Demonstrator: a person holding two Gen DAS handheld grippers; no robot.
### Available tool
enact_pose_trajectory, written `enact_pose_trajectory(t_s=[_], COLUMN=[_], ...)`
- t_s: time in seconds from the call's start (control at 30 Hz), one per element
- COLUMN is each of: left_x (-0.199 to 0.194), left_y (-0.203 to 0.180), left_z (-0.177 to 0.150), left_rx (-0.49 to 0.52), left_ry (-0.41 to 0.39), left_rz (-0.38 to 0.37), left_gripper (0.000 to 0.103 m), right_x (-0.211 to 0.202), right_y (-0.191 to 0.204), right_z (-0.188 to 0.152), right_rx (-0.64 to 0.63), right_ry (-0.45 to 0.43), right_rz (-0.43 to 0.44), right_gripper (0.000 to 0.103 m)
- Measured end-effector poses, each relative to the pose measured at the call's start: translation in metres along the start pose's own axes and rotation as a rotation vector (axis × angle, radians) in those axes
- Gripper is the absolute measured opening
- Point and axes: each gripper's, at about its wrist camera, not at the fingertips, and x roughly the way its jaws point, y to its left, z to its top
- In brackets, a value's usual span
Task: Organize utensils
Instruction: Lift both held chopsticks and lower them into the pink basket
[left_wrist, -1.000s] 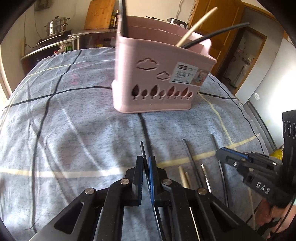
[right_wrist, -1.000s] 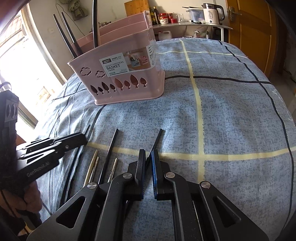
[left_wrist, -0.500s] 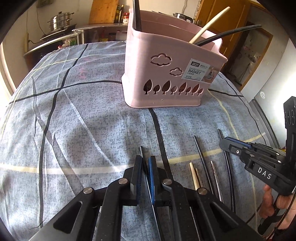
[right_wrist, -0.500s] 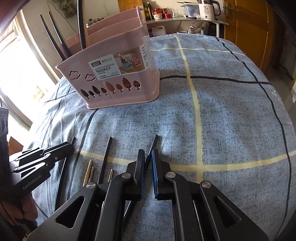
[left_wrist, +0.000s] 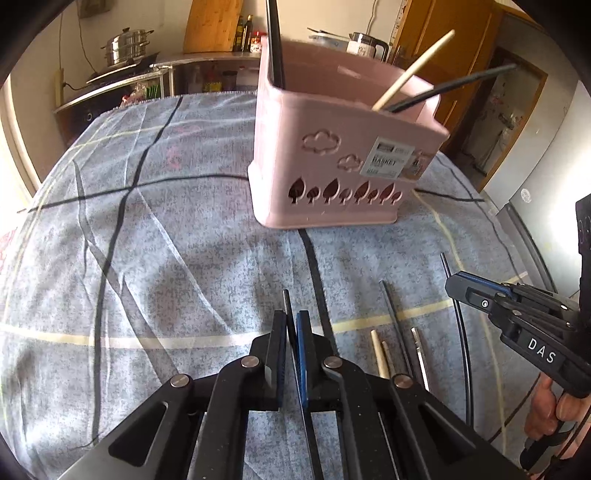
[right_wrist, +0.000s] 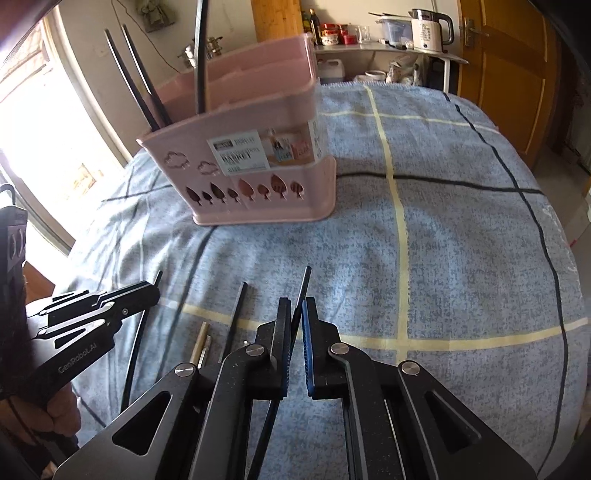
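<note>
The left gripper (left_wrist: 291, 325) is clenched on a black chopstick (left_wrist: 286, 301) whose tip sticks out just past the fingertips, above the near part of the blue-grey checked tablecloth (left_wrist: 147, 258). The right gripper (right_wrist: 295, 314) likewise grips a second black chopstick (right_wrist: 306, 278), held slanted between its pads with the tip pointing toward the far edge of the table. Between the two grippers, near the table's near edge, loose utensils lie on the cloth: a black chopstick (right_wrist: 236, 310), a pair of pale wooden chopsticks (left_wrist: 380, 350), a metal-tipped chopstick (left_wrist: 419, 350) and a long black chopstick (left_wrist: 458, 325) curving under the right gripper's nose. Farther in, toward the table's middle, stands the pink basket (left_wrist: 343, 173) with cloud and leaf cut-outs and a label; black chopsticks (right_wrist: 140, 77) and one wooden chopstick (left_wrist: 413, 70) stand upright or leaning inside it. Beyond the far edge are a steel pot (left_wrist: 127, 46) and a white kettle (right_wrist: 428, 31).
</note>
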Motion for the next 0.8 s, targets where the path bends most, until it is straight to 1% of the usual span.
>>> enact_pose_trajectory(t_s=[0.17, 0.37, 0.6, 0.8], left_x=[-0.034, -0.072, -0.110, -0.134], left_y=[-0.002, -0.009, -0.018, -0.022], left_z=[0.014, 0.033, 0.065, 0.087], left_rx=[0.006, 0.028, 0.061, 0.087], left_ry=[-0.070, -0.157, -0.268, -0.351], left_rz=[-0.021, -0.040, -0.054, -0.047], left_gripper=[0.004, 0.004, 0.004, 0.004], right_x=[-0.025, -0.063, -0.102, -0.119], right_y=[0.002, 0.007, 0.011, 0.009], right_z=[0.010, 0.028, 0.050, 0.062], right_rx=[0.005, -0.008, -0.036, -0.043], right_ry=[-0.058, -0.158, -0.280, -0.352], right_rz=[0.030, 0.048, 0.049, 0.041], right_gripper=[0.005, 0.005, 0.004, 0.004])
